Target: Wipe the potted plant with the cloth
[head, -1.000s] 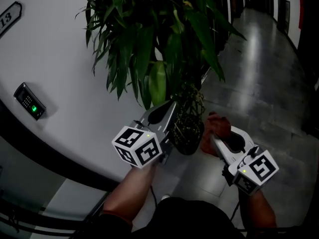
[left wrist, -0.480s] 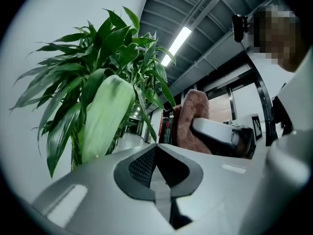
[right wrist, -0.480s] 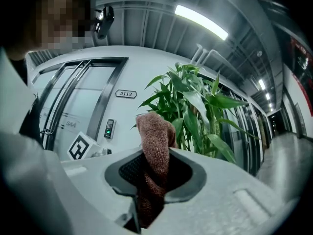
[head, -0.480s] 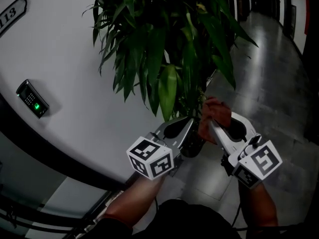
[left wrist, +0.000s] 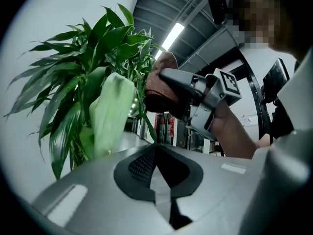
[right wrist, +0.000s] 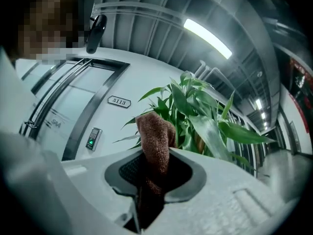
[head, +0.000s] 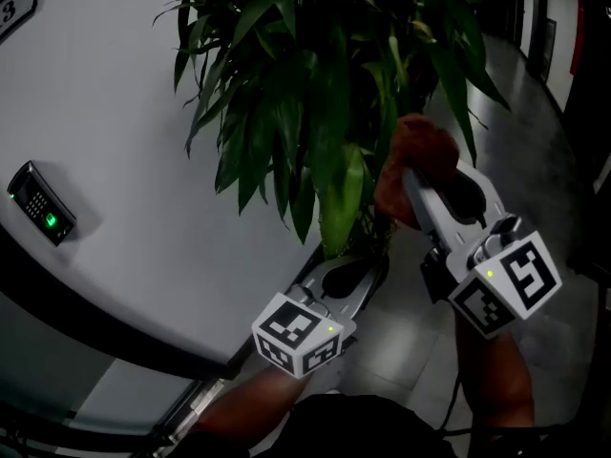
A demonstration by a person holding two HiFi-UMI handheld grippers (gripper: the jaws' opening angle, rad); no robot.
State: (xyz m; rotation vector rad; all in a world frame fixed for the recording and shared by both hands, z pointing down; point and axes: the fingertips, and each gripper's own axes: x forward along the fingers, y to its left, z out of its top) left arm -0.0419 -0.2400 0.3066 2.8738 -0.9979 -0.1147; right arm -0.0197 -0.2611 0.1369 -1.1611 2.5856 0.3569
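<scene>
We find the brown cloth (head: 417,151) pinched in the right tongs (head: 409,175), bunched beyond their tips and set among the leaves of the potted plant (head: 305,93), whose foliage spreads ahead and to the left of them. The left tongs (head: 368,270) sit lower, beneath the hanging leaves, jaws closed together on nothing — a pale broad leaf (head: 342,198) hangs just ahead. Further left of them, the white wall (head: 124,113) carries a keypad (head: 36,203) showing a green light.

Brown cloth (head: 412,156); green plant (head: 315,84); white wall (head: 115,132).
</scene>
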